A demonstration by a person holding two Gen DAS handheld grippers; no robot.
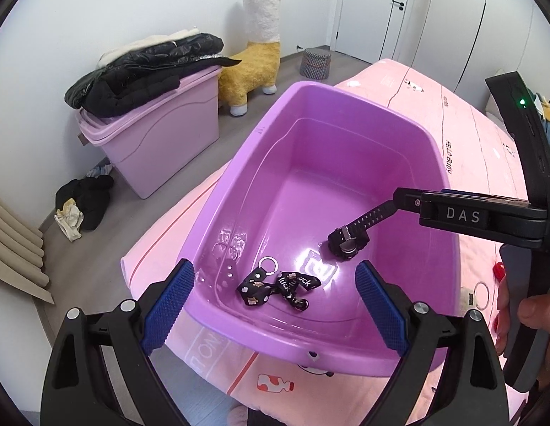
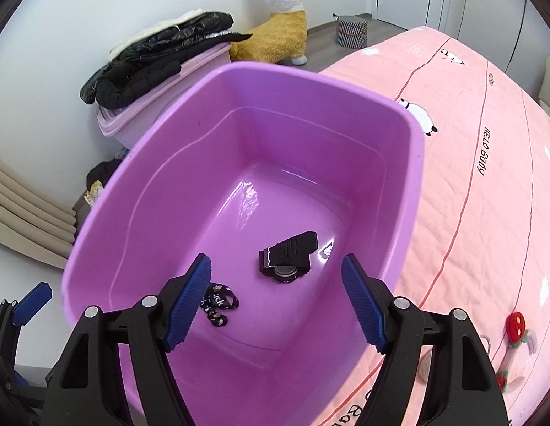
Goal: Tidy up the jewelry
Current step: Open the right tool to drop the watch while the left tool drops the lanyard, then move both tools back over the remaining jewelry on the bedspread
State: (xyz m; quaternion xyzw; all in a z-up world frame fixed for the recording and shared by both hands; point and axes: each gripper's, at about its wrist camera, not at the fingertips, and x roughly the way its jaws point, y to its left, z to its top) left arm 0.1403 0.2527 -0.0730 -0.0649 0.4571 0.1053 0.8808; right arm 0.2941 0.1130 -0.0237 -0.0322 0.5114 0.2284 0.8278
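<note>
Purple tub (image 2: 140, 191) at frame centre holds a black watch (image 2: 287, 257) and a black printed strap (image 2: 218, 305). Left gripper (image 1: 275, 301) and right gripper (image 2: 275, 305), at lower frame, both spread, empty.

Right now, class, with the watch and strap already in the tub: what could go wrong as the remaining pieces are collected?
1. The purple tub stands on a soft pink bedspread; pressing its rim could tip it.
2. The red felt charm and its metal ring lie on the bedspread right behind the right gripper, easy to overlook.
3. The black watch and printed strap lie loose in the tub; a jolt could slide them together.
</note>
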